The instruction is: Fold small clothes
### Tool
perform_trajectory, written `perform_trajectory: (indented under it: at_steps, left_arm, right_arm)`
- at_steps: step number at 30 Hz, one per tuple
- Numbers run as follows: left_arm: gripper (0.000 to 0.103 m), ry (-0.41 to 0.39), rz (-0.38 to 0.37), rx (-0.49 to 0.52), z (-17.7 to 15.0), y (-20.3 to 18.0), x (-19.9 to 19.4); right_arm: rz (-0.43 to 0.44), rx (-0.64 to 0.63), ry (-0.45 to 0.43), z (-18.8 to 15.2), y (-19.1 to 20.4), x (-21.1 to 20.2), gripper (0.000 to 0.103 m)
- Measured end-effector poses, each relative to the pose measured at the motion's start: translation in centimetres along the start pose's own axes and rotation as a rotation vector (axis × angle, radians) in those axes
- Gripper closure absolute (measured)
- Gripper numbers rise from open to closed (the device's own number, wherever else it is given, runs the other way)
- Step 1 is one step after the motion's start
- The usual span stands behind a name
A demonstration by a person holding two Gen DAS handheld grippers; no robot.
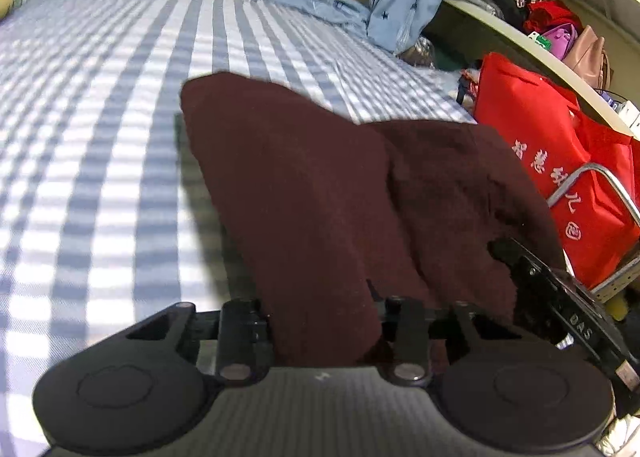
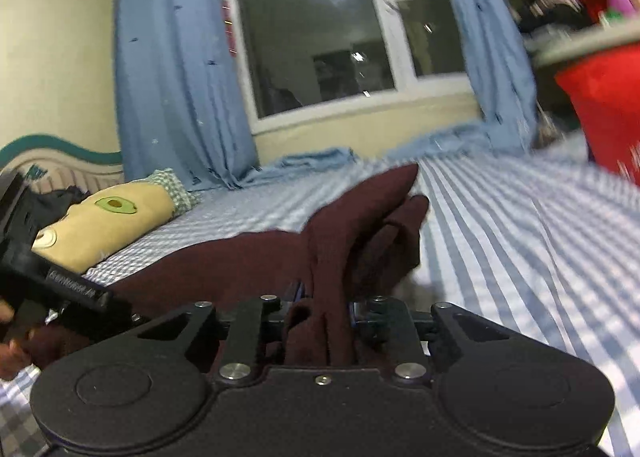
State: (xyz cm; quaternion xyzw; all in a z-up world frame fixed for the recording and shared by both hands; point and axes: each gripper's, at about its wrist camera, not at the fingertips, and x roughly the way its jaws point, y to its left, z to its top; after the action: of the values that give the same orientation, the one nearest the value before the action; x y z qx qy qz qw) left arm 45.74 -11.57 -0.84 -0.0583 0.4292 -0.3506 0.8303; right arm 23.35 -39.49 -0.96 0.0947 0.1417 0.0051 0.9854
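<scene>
On the checked bed sheet (image 1: 100, 129), a dark maroon garment (image 1: 304, 185) is gathered up off the surface by both tools. The left gripper (image 1: 324, 321) pinches a thick fold of the cloth between its fingers, and the fabric rises straight ahead of it like a tent, hiding the fingertips. The right gripper (image 2: 320, 321) is likewise clamped on a bunched edge of the same garment (image 2: 352, 233), which stands up in front of it in loose pleats and trails away towards the left gripper's body (image 2: 52, 281) at the left edge of that view.

No earlier view is given, so only the present hold can be judged: both look firm, though each seems to have caught more than one layer. To fold well from here, the two held points should probably be drawn apart until the edge between them runs straight, then carried together over the rest of the cloth and laid flat, not dropped in a heap. The risk is a lopsided fold if one side holds a deeper bunch than the other.

A pillow (image 2: 108, 221) lies near the headboard and a red bag (image 1: 560, 161) stands beside the bed, both well apart from the work.
</scene>
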Motion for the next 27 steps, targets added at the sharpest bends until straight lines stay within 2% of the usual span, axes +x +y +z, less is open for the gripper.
perform_trajectory:
  at_steps: [4,7,11,16,19,25,27]
  left_arm:
    - [0.067,-0.067,0.056,0.054,1.9,0.1,-1.7]
    - [0.067,-0.124,0.117,0.108,2.6,0.6,-2.8]
    - [0.067,-0.164,0.158,0.09,3.4,2.9,-3.8]
    - [0.067,-0.151,0.183,0.05,3.8,5.6,-3.5]
    - [0.066,-0.127,0.172,0.009,3.2,7.4,-2.5]
    - [0.062,-0.118,0.158,-0.059,2.4,9.5,-1.6]
    - [0.058,-0.115,0.168,-0.053,2.1,9.7,-1.7]
  right_arm:
    - [0.009,-0.096,-0.056,1.1,3.5,1.8,0.083]
    - [0.016,-0.107,-0.078,1.5,5.2,4.1,0.083]
    - [0.022,-0.118,-0.091,1.9,7.4,7.5,0.083]
    - [0.034,-0.096,-0.026,2.0,9.2,11.1,0.083]
    - [0.015,-0.097,-0.003,1.4,9.4,11.7,0.083]
    - [-0.032,-0.071,0.103,0.7,7.8,12.4,0.08]
    - [-0.037,-0.047,0.14,0.4,7.2,12.7,0.075]
